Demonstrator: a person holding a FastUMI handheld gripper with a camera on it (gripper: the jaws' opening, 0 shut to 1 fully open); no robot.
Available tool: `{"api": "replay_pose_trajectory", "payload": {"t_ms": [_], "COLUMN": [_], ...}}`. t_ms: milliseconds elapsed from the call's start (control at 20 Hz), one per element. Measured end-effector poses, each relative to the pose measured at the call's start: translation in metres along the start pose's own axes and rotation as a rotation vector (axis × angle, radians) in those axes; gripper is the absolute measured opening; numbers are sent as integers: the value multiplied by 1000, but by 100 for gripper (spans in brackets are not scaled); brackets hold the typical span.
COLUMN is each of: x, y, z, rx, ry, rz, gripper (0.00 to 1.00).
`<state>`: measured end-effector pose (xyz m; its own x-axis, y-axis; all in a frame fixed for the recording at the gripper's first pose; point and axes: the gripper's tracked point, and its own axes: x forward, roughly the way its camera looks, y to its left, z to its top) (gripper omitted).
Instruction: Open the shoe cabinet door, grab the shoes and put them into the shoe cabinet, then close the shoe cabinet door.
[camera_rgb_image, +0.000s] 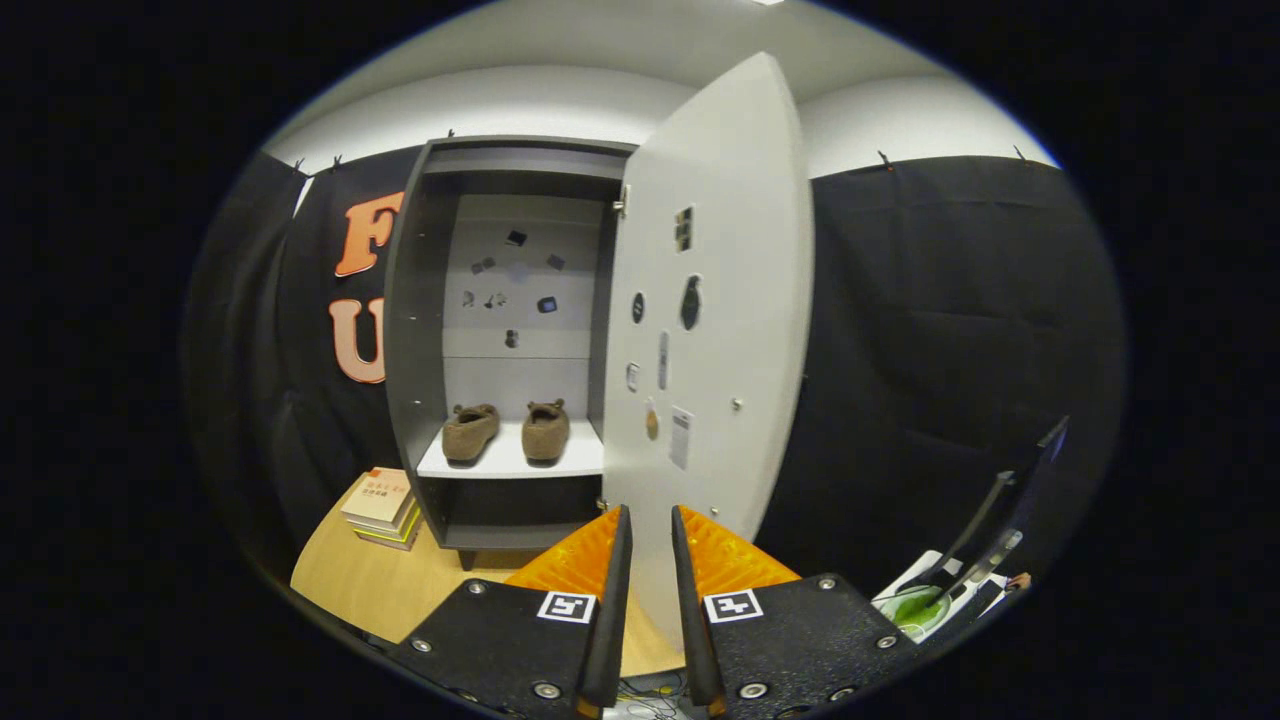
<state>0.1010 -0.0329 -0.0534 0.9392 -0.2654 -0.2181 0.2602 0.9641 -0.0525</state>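
Note:
The dark grey shoe cabinet (408, 350) stands ahead with its white door (725, 340) swung wide open to the right, inner face toward me. Two brown slippers (470, 432) (546, 430) sit side by side on the white shelf (510, 464) inside, toes pointing out. My gripper (648, 515) is low in front of the door's bottom part, well back from the shelf. Its fingers stand open by a narrow gap with nothing held between them; the door's lower face shows through the gap.
A stack of books (382, 505) lies on the wooden floor panel (380, 590) left of the cabinet's foot. A dark stand (1000, 515) and a green-and-white object (920, 607) sit low at the right. Small stickers dot the cabinet's back wall and the door.

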Motion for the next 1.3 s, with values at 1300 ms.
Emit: {"api": "replay_pose_trajectory", "payload": {"t_ms": [1300], "x": [83], "y": [-46], "z": [2], "rx": [97], "ry": [-67], "rz": [234], "gripper": [38]}}
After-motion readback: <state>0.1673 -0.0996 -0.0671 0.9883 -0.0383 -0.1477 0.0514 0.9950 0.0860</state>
